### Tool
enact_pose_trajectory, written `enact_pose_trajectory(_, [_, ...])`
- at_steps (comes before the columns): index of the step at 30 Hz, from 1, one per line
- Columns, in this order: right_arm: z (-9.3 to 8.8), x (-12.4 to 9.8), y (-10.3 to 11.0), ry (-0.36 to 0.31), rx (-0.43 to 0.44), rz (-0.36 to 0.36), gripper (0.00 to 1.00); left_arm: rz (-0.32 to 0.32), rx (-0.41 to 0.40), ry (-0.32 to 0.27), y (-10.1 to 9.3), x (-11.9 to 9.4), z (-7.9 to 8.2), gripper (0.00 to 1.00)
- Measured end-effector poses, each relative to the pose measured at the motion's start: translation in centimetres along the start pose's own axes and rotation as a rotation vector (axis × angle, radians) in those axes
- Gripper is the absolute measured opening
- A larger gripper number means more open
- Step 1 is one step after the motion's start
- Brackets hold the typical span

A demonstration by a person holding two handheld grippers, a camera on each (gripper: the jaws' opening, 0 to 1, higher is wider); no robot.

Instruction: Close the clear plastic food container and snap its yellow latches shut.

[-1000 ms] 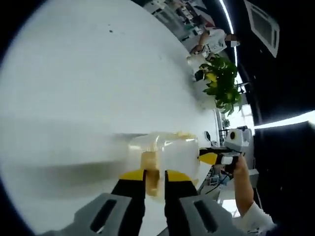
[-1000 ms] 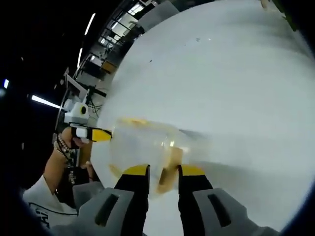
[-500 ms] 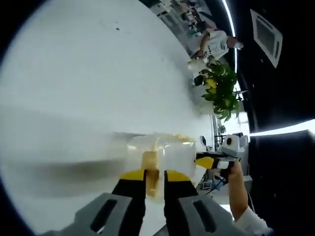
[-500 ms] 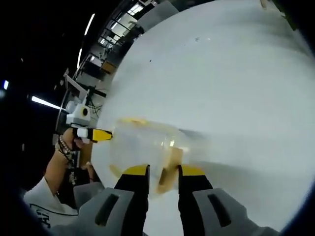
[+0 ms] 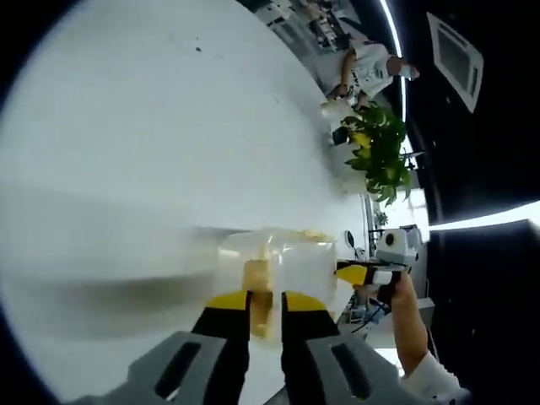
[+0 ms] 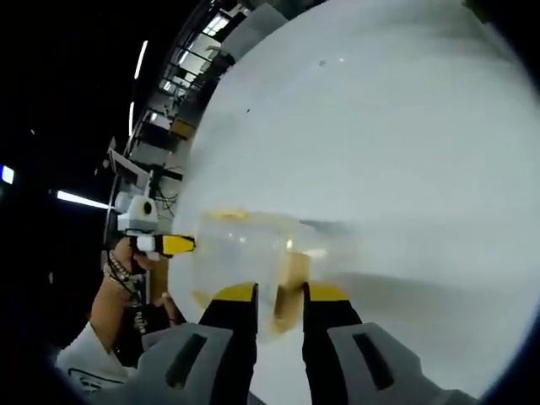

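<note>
Two grippers are seen working on one clear plastic container from opposite ends. In the left gripper view, the left gripper (image 5: 263,305) has its yellow-tipped jaws drawn almost together around a pale yellow latch (image 5: 256,285) on the near end of the container (image 5: 283,257); only a narrow gap is left, and the latch sits in it. In the right gripper view, the right gripper (image 6: 278,304) is held in much the same way, its jaws nearly closed on the yellow latch (image 6: 289,280) at its own end of the container (image 6: 245,257). Each gripper's yellow tip can also be made out at the far end of the container in the other view, with a person's hand (image 5: 396,287) behind it.

The container rests on a wide white table (image 5: 152,143), near the edge where the person stands. Its lid appears to be laid on top, so the closing step is judged done, though the clear plastic blurs the seam. Whether either latch has been fully snapped down cannot be told; both are judged to be under pressure at this moment. Any latches on the other sides cannot be made out. A green plant (image 5: 378,152) stands beyond the table's far edge.
</note>
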State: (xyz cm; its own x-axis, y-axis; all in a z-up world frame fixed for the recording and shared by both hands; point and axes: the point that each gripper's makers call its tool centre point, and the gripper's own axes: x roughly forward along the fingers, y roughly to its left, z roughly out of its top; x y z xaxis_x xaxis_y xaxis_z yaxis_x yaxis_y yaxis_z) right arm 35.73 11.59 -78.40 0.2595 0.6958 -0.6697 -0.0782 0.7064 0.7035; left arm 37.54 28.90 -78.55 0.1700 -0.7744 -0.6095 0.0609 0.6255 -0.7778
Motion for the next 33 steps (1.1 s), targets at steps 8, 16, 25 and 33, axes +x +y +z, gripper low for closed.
enact_pose_trajectory(8, [0.3,0.3,0.2,-0.016,0.030,0.025,0.15,0.007,0.016,-0.004,-0.2,0.3,0.1,0.06])
enact_pose_trajectory(16, [0.2,0.3,0.1,-0.017,0.001,0.017,0.16,0.009,0.022,-0.014,-0.3,0.4,0.1,0.07])
enact_pose_trajectory(25, [0.3,0.2,0.1,-0.038,-0.022,0.008,0.19,-0.001,0.075,-0.051,-0.6,0.4,0.1,0.07])
enact_pose_trajectory(33, [0.9,-0.4,0.3,-0.043,-0.318,-0.105,0.17,-0.085,-0.028,-0.257,-1.7,-0.5,2.3,0.17])
